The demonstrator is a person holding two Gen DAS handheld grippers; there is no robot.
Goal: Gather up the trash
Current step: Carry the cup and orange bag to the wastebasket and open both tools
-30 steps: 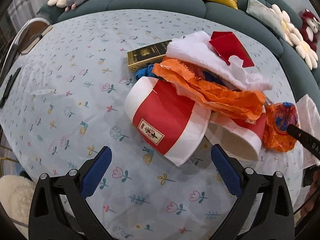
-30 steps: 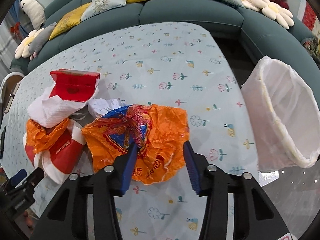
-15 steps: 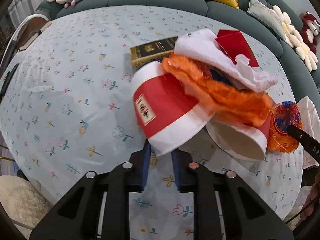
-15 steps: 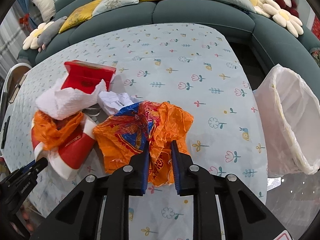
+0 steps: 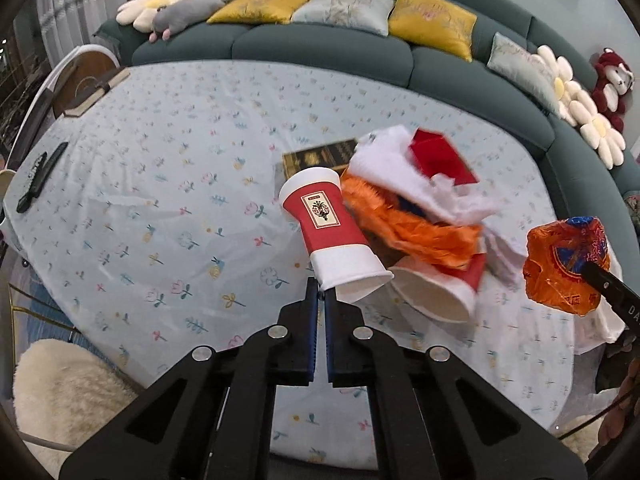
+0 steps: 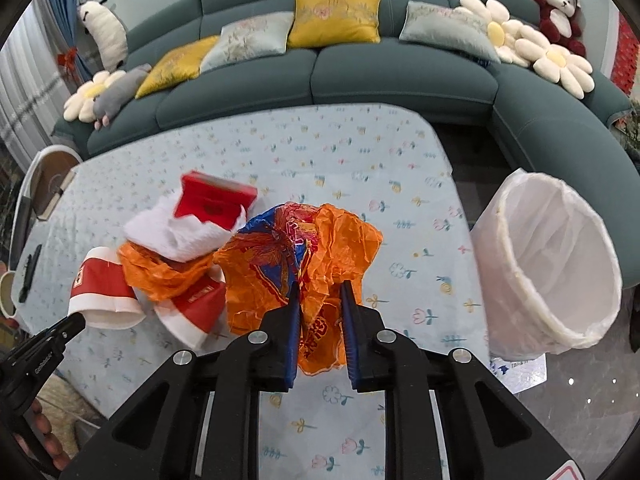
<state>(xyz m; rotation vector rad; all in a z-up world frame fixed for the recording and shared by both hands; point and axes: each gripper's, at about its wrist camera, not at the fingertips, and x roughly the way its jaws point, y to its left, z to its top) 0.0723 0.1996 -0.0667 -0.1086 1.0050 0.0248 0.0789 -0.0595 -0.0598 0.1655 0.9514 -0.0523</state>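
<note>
Left gripper (image 5: 321, 300) pinches the paper cup's (image 5: 330, 236) rim at frame centre; right gripper (image 6: 320, 292) clamps the orange wrapper (image 6: 296, 264). Carry both level to the lined bin (image 6: 552, 264), right.

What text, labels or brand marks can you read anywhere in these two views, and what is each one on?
"DA", cut off at the picture's edge: white letters on the right tool, seen in the left wrist view.
White lettering on the left tool: too blurred to read.
Label on the red and white paper cup: too small to read.
Red characters on the orange wrapper: crumpled, unreadable.
Gold print on the dark box: unreadable.
</note>
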